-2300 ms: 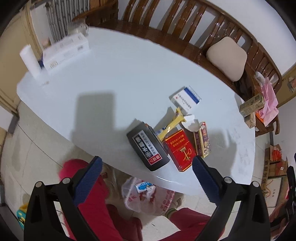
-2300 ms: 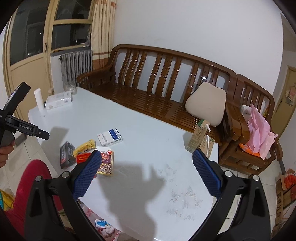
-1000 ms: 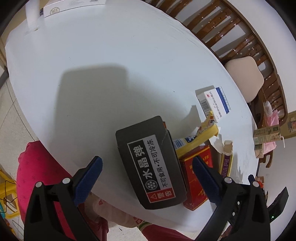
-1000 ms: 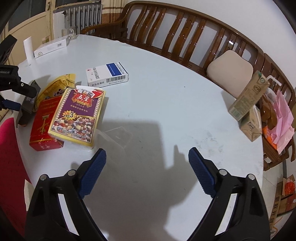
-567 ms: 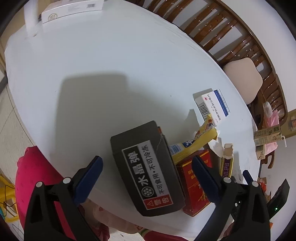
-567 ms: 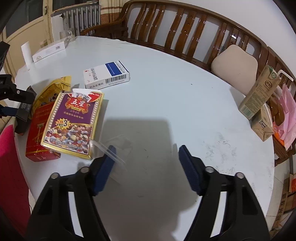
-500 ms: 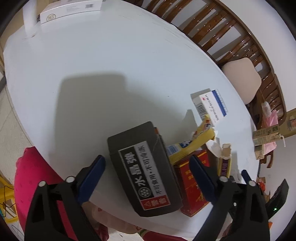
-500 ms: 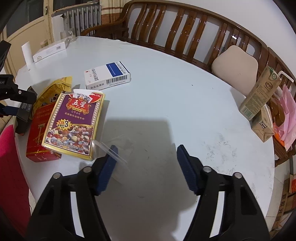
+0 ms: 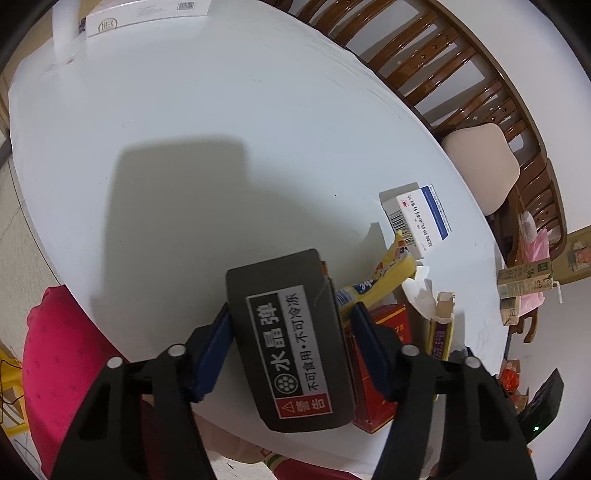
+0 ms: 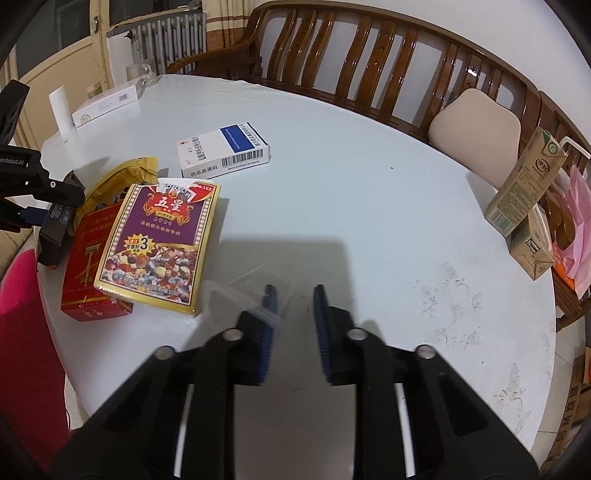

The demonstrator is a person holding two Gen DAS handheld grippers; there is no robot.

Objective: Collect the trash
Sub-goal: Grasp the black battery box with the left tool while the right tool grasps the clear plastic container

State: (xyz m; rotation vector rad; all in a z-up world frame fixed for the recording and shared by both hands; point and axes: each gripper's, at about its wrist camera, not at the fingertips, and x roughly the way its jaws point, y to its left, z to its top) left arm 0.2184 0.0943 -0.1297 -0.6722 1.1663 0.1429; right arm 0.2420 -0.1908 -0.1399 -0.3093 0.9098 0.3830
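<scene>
The left gripper (image 9: 290, 336) has its blue pads pressed against both sides of a black box (image 9: 291, 332) at lower centre of the left wrist view, at the near edge of the white table (image 9: 192, 110); crowding its right side lie a yellow wrapper (image 9: 384, 275), a red box (image 9: 384, 365) and the end of a purple card box (image 9: 441, 328), with a white-and-blue medicine box (image 9: 417, 218) further up right; a long white carton (image 9: 147, 11) sits at the top edge, partly cut off; a wooden bench (image 9: 461, 66) with a beige cushion (image 9: 480, 162) runs along the upper right. In the right wrist view the right gripper (image 10: 293, 306), at lower centre, is narrowed to a slim gap over a clear plastic film (image 10: 240, 295) on the table; whether the pads touch the film cannot be told, since it is transparent and blurred. Two milk cartons (image 10: 524, 184) stand at the right edge.
</scene>
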